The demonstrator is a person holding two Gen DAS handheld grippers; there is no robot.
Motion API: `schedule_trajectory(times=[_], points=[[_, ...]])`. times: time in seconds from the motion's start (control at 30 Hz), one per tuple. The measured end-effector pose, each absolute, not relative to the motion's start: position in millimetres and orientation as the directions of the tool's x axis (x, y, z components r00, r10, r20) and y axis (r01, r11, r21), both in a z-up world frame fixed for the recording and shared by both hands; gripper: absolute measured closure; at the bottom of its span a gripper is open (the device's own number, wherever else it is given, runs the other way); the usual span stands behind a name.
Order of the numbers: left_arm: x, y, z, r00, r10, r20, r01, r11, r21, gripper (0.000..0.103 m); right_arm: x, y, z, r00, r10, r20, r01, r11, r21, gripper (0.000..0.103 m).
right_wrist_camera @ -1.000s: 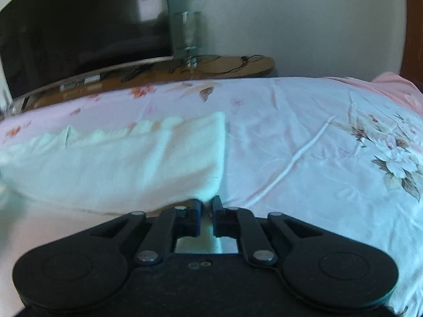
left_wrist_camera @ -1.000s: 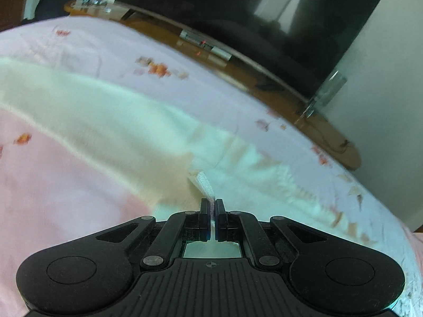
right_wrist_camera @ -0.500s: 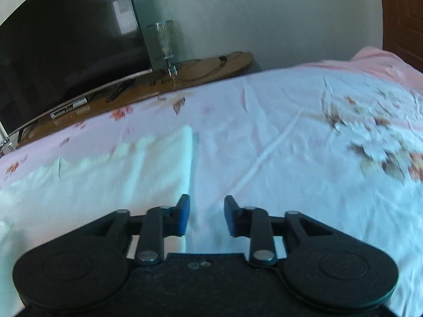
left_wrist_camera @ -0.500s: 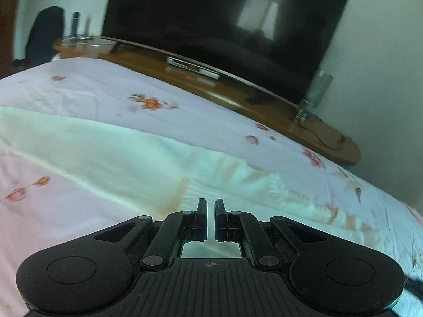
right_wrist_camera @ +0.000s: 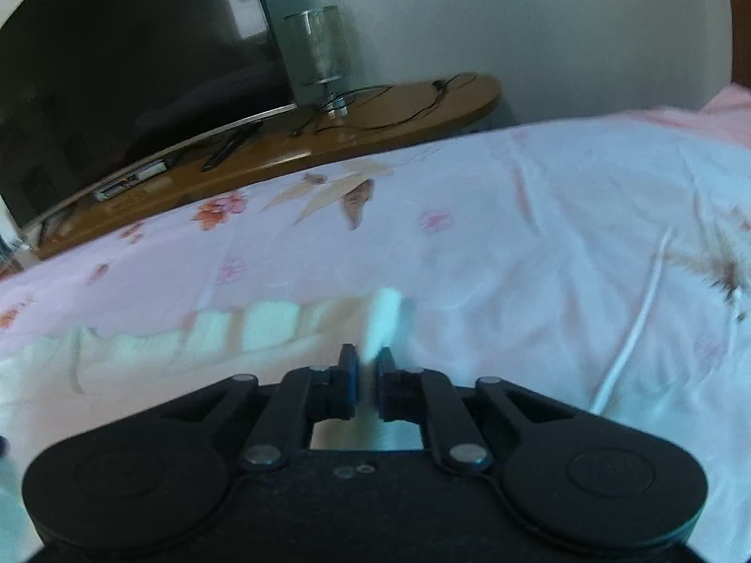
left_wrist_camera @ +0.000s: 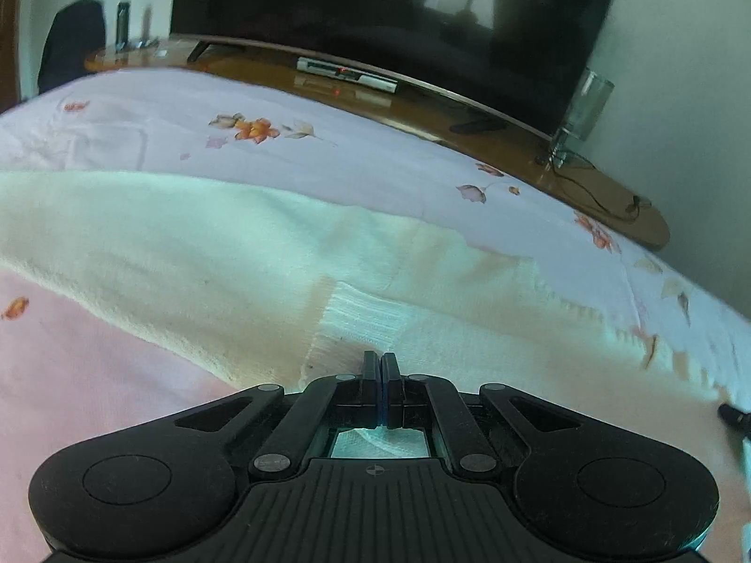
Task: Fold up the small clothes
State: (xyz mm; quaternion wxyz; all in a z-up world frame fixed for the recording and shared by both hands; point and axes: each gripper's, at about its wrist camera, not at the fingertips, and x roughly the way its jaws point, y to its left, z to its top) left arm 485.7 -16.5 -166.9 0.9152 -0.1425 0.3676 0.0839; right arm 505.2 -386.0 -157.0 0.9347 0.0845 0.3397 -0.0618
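Note:
A pale cream knitted garment (left_wrist_camera: 197, 253) lies spread across the pink flowered bed sheet (left_wrist_camera: 328, 140). In the left wrist view my left gripper (left_wrist_camera: 381, 361) is shut with nothing between its jaws, its tips over the garment's ribbed part (left_wrist_camera: 361, 314). In the right wrist view the garment (right_wrist_camera: 197, 342) stretches to the left, and my right gripper (right_wrist_camera: 367, 359) is shut on its right edge; a blurred fold of cloth (right_wrist_camera: 384, 316) sticks up from between the jaws.
A large dark TV (left_wrist_camera: 399, 14) stands on a wooden stand (right_wrist_camera: 305, 155) past the foot of the bed, with a glass vase (right_wrist_camera: 319, 51) and cables beside it. A dark chair (left_wrist_camera: 70, 56) is at the far left. A white cable (right_wrist_camera: 633, 328) lies on the sheet at the right.
My left gripper let go of the garment's edge, pulled back and closed empty. My right gripper let go, opened, moved along the edge and has closed on the cloth again.

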Motion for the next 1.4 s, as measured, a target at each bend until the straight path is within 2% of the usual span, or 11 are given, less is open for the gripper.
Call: schedule_trajectory(times=[0.13,0.2,0.37,0.47,0.73,0.77,0.8,0.83,1.17,1.23,1.4], points=[[484.7,-17.9,-157.2,0.695,0.062,-0.717,-0.276,0.943,-0.185,0.1,502.0,-380.5,-154.4,0.759,-0.087,-0.646,0.186,0.979,0.087,0.093],[475.6,-14.6,-146.8,0.702,0.064,-0.709,-0.282,0.94,-0.194,0.1,492.8,-379.1,-142.9,0.773,-0.124,-0.623,0.218,0.973,0.077,0.079],[460.8,5.1,-148.1,0.667,0.08,-0.741,-0.314,0.932,-0.181,0.1,466.9,-345.8,-129.7,0.795,-0.024,-0.606,0.085,0.994,0.072,0.078],[457.5,17.7,-150.7,0.637,0.066,-0.768,-0.32,0.929,-0.185,0.1,460.3,-309.0,-139.7,0.768,0.006,-0.64,-0.011,1.0,-0.004,0.065],[418.5,94.9,-126.6,0.652,0.089,-0.753,-0.375,0.901,-0.219,0.099,438.5,-229.8,-117.5,0.755,0.156,-0.637,-0.162,0.986,0.05,0.064],[414.0,109.4,-126.3,0.653,0.091,-0.752,-0.393,0.889,-0.234,0.094,436.3,-218.6,-115.4,0.751,0.179,-0.636,-0.179,0.982,0.065,0.063],[408.8,126.6,-127.0,0.654,0.09,-0.751,-0.413,0.874,-0.255,0.064,434.1,-205.9,-114.4,0.746,0.196,-0.636,-0.194,0.978,0.074,0.063],[405.6,141.1,-128.6,0.652,0.086,-0.753,-0.432,0.859,-0.276,0.003,431.5,-191.7,-114.5,0.742,0.213,-0.636,-0.21,0.974,0.081,0.063],[393.7,297.8,-159.1,0.689,0.117,-0.716,-0.595,0.655,-0.465,0.005,432.9,-97.8,-128.0,0.718,0.216,-0.661,-0.24,0.969,0.057,0.061],[397.2,325.2,-175.2,0.695,0.087,-0.714,-0.618,0.579,-0.532,0.036,440.4,-86.9,-130.3,0.722,0.205,-0.661,-0.226,0.973,0.055,0.061],[420.8,354.1,-198.9,0.734,0.072,-0.676,-0.607,0.516,-0.604,0.045,454.7,-67.5,-135.6,0.732,0.179,-0.658,-0.195,0.98,0.051,0.062]])
